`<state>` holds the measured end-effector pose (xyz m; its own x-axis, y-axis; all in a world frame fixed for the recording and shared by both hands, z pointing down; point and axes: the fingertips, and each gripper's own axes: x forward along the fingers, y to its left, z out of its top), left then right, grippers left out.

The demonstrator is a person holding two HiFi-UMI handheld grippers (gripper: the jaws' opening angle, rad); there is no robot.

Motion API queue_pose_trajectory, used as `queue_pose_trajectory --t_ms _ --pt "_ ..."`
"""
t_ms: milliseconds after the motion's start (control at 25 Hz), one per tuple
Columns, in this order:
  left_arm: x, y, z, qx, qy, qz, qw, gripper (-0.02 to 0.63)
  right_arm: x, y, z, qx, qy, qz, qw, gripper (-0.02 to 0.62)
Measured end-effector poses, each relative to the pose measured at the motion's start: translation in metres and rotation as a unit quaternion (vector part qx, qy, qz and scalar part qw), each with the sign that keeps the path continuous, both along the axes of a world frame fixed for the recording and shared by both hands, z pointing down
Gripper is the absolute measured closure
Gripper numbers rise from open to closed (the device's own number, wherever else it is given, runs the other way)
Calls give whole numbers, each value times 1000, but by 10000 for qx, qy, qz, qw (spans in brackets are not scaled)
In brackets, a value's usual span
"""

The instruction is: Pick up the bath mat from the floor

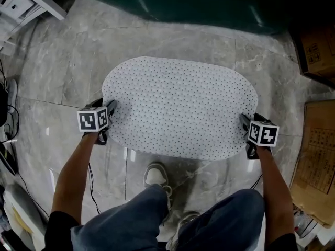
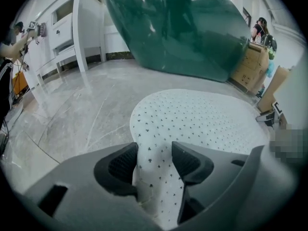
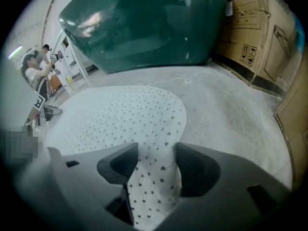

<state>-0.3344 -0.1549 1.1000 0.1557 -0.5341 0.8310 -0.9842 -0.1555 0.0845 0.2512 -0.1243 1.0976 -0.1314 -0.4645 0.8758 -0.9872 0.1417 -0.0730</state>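
Note:
A white oval bath mat [image 1: 180, 106] dotted with small dark marks lies on the grey marble floor [image 1: 63, 67]. My left gripper [image 1: 108, 114] holds its left end. In the left gripper view the mat's edge [image 2: 156, 177] is bunched up between the two dark pads [image 2: 120, 165], which press on it, so that gripper [image 2: 154, 150] is shut on it. My right gripper [image 1: 245, 125] holds the right end. In the right gripper view the mat's edge [image 3: 154, 182] folds up between the jaws of that gripper [image 3: 156, 153], pinched on both sides.
A large dark green tub [image 1: 183, 4] stands just beyond the mat. Cardboard boxes [image 1: 316, 46] and a flat carton [image 1: 316, 161] line the right side. A white cabinet [image 1: 26, 4] and cables [image 1: 10, 140] sit at the left. The person's shoes [image 1: 157, 177] are right behind the mat.

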Motion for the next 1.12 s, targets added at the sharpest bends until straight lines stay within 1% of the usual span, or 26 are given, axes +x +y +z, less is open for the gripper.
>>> queue_pose_trajectory --t_ms 120,200,240,280,360,400,520,600,720,800,960,1120 --pt "11 1 0 -69 222 94 9997 411 0 3 -3 -26 -124 23 9999 369" --pt "20 2 -2 -110 380 116 9992 512 -6 4 -3 -66 -239 -19 9997 404" --pt "22 3 -2 -111 370 110 9992 536 -11 4 -3 -90 -311 -67 9995 423" --pt "23 3 -2 -103 326 115 9993 544 -15 4 -3 -117 -400 -115 9991 450" --pt "25 3 -2 -96 309 147 9994 549 -24 5 -3 -163 -550 -167 9982 537" --pt "26 2 -3 -105 367 147 9992 554 -26 5 -3 -173 -580 -166 9980 549" --pt "26 3 -5 -137 585 69 9982 561 -28 4 -4 -204 -807 -109 9965 554" --pt "26 3 -6 -144 600 84 9981 566 -28 3 -7 -222 -1011 -37 9946 558" --pt "28 2 -8 -180 561 169 9981 571 -30 4 -15 -155 -1153 54 9932 565" --pt "29 2 -13 -209 620 183 9977 572 -31 4 -22 -70 -1260 99 9920 566" --pt "33 2 -31 -201 899 170 9956 574 -35 5 -41 63 -1383 113 9903 566" --pt "41 2 -58 -173 1014 281 9943 574 -42 5 -65 89 -1460 119 9892 566"
